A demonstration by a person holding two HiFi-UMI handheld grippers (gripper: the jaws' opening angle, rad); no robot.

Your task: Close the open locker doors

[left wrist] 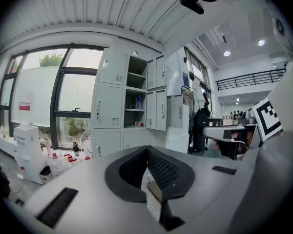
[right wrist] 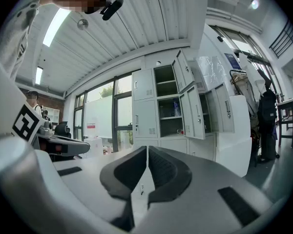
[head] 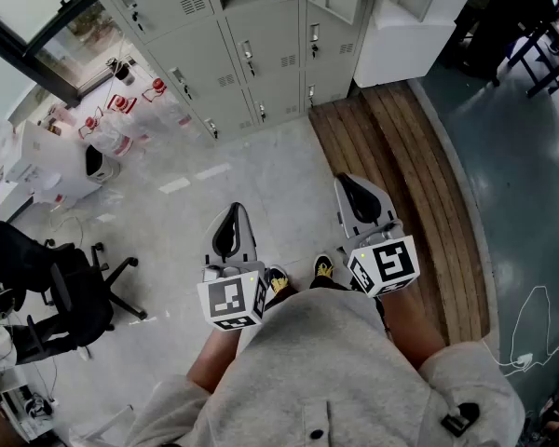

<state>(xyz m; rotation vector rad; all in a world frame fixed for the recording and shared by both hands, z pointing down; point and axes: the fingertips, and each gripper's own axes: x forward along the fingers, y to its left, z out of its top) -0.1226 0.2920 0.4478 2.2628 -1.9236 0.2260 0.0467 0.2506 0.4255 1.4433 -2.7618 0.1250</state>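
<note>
Locker doors [right wrist: 193, 112] stand upright, swung outward from the cabinet [right wrist: 144, 116].

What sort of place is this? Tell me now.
Probably a lab or workshop corner: grey metal lockers with some doors open, red-capped bottles, and a black office chair.

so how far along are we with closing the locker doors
Nothing looks done yet: the locker doors stand swung out, leaving the shelves behind them and a bottle exposed. Nothing is in hand either: the left gripper and right gripper are both shut and empty, held well short of the lockers. All the closing is left: approach, then push each open door flat.
</note>
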